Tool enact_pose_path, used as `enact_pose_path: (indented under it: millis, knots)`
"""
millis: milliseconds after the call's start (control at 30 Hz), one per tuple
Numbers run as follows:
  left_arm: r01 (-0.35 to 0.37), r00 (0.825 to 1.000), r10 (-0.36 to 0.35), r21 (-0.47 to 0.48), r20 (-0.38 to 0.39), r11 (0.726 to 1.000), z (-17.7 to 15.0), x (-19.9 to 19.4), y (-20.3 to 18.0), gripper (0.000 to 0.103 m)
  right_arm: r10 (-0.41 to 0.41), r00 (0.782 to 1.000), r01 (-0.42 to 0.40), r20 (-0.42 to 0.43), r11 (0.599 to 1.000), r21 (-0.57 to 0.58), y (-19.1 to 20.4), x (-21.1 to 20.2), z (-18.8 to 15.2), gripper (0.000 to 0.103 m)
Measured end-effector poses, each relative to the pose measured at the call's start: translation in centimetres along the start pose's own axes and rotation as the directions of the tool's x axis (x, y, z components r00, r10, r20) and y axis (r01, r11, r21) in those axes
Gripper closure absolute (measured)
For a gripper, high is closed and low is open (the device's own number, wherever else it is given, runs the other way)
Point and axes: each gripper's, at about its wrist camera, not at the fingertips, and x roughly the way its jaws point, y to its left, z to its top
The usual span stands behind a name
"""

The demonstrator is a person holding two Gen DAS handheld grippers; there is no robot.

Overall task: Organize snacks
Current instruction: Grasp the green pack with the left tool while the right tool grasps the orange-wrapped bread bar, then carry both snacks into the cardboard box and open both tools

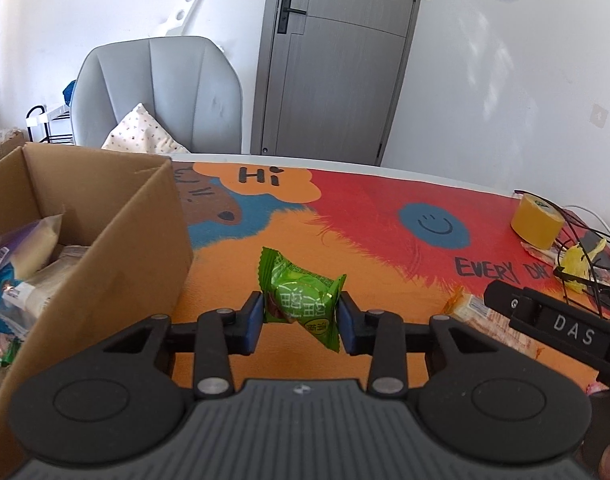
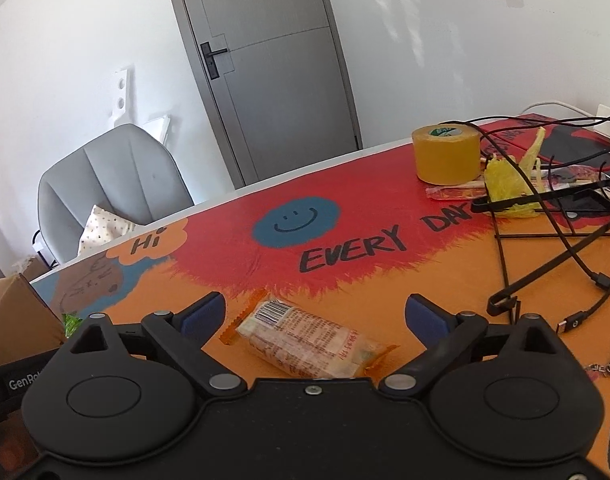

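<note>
In the left wrist view, the left gripper sits at lower centre with its blue pads pressed against both sides of a green snack, which is held clear above the mat. The mat is a bright cartoon print in orange and red, with a blue smiley, an orange "Hi" bubble at upper middle and "EVERY DAY" lettering toward the right. A cardboard box fills the left of the frame, open at the top, with several wrapped snacks lying inside. At the right edge stand a yellow tape roll and a tangle of black cables, and the right gripper enters at lower right above an orange bar. Behind the table are a grey chair holding a dotted cushion, a grey door and white walls. In the right wrist view, the right gripper is at lower centre with its fingers spread wide on either side of the orange bar, which lies flat on the mat between them; whether they touch it cannot be told. The tape roll stands at upper right beside a crumpled yellow bag and cables. The box corner shows at the left edge, the chair and door beyond.
</note>
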Motion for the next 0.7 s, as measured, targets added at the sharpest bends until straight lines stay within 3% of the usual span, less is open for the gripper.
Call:
enact_pose_path:
  millis: [267, 367, 467, 500, 700]
  knots:
    - [-0.015, 1.0, 0.015, -0.004, 0.005, 1.0, -0.2, -0.9, 0.6, 0.065, 0.034, 0.992, -0.036, -0.122, 0.999, -0.017, 0.8, 1.4, -1.3, 0.009]
    - [-0.013, 1.0, 0.013, -0.006, 0.009, 1.0, -0.3, -1.3, 0.7, 0.065, -0.023, 0.994, 0.011, -0.107, 0.994, -0.105, 1.7, 0.9, -2.2, 0.022]
    - [-0.006, 1.0, 0.006, -0.008, 0.01, 1.0, -0.6, -1.8, 0.8, 0.065, -0.067, 0.994, 0.055, -0.088, 0.99, -0.13, 1.9, 0.1, -2.7, 0.051]
    - [-0.002, 1.0, 0.003, -0.008, 0.01, 1.0, -0.6, -2.0, 0.8, 0.065, -0.068, 0.994, 0.057, -0.087, 0.991, -0.119, 1.6, -0.2, -2.7, 0.065]
    - [0.013, 1.0, -0.013, -0.01, 0.026, 1.0, -1.0, -3.6, 1.4, 0.065, -0.012, 0.996, 0.012, -0.088, 1.0, 0.004, 0.1, -2.2, -3.1, 0.068]
